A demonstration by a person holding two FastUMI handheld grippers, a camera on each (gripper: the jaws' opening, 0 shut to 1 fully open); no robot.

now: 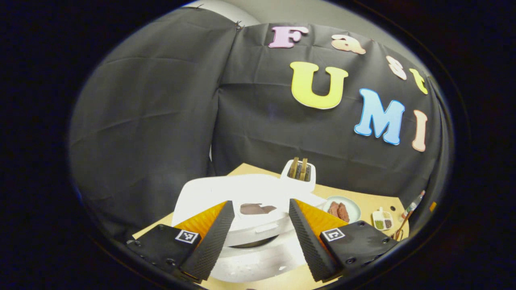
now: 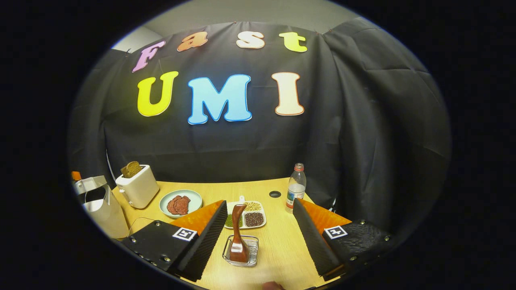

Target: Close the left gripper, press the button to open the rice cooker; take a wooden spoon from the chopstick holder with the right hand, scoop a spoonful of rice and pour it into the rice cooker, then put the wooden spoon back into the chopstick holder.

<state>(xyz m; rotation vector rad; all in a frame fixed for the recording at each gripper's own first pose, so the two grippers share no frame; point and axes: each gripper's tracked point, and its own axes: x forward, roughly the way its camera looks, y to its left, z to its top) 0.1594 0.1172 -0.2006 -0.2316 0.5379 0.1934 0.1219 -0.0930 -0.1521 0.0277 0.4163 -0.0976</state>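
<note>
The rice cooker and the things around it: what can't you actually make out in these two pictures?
- Rice cooker, left gripper view: its front button can't be picked out; the glare washes it out.
- Wooden spoon, right gripper view: its lower end is sunk in the chopstick holder.
- Divided tray: the grains are too small to identify.
- Rice cooker, right gripper view: cut off at the edge.

The white, rounded plastic rice cooker (image 1: pixel 250 213) sits on the pale wooden table (image 2: pixel 278 245), its lid raised only a crack above the body, with a dark panel on top. In the right gripper view it stands at the table's far left end (image 2: pixel 100 209). Well to the right of the cooker is the clear, square wire-and-plastic chopstick holder (image 2: pixel 242 251). A dark reddish-brown wooden spoon (image 2: pixel 238 233) stands upright inside it, bowl down, handle leaning slightly.
</note>
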